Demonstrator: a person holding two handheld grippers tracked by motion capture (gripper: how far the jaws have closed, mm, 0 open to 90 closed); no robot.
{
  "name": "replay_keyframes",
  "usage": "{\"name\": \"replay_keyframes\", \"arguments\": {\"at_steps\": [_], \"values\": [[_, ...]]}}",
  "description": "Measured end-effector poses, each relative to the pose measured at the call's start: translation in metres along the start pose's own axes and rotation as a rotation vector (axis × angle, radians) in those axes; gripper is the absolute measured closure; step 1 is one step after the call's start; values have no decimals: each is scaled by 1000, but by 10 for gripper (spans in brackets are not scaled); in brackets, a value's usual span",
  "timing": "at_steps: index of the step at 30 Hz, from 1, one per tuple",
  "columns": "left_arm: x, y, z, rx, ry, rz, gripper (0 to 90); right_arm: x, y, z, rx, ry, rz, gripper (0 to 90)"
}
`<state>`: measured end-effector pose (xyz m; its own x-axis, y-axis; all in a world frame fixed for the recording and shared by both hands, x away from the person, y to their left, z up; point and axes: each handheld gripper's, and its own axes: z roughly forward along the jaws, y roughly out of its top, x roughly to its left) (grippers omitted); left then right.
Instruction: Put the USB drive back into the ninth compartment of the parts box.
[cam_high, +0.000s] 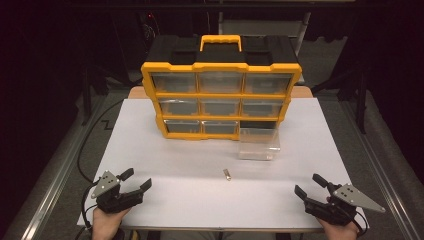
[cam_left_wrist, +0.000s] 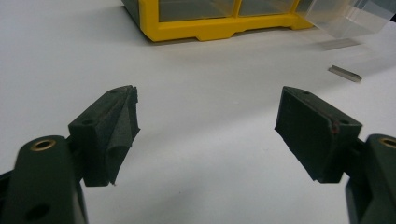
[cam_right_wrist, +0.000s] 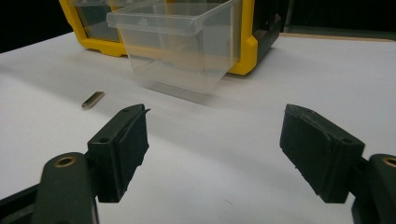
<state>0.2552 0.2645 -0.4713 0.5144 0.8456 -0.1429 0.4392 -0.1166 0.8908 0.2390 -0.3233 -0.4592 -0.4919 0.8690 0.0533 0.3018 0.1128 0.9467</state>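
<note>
Small metal piece (cam_high: 227, 174) lies on the bench (cam_high: 165, 165) just in front of the pulled-out clear drawer (cam_high: 258, 144). Left gripper (cam_high: 136, 181) and right gripper (cam_high: 309, 185) sit well back from it, fingers spread, pinching nothing.

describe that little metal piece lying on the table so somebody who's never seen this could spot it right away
Start at the yellow drawer organizer at the back of the white table. One clear drawer sits pulled out in front of its lower right corner. Just nearer the person, the small metal piece lies alone: short, flat, shiny, unlike the large transparent plastic drawer.
</note>
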Motion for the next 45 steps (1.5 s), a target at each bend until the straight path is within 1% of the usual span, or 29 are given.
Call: {"name": "replay_keyframes", "arguments": {"at_steps": [14,32,36,45], "values": [[-1,0,1,0,0,3,220,0,0,-1,-4,-6,5,241],[-2,0,2,-2,-6,-1,214,1,0,-1,-12,-4,-2,246],[-2,0,2,-3,-7,1,211,1,0,-1,-13,-11,-5,246],[-2,0,2,-3,-5,-1,211,2,1,0,-19,-1,-2,247]]}}
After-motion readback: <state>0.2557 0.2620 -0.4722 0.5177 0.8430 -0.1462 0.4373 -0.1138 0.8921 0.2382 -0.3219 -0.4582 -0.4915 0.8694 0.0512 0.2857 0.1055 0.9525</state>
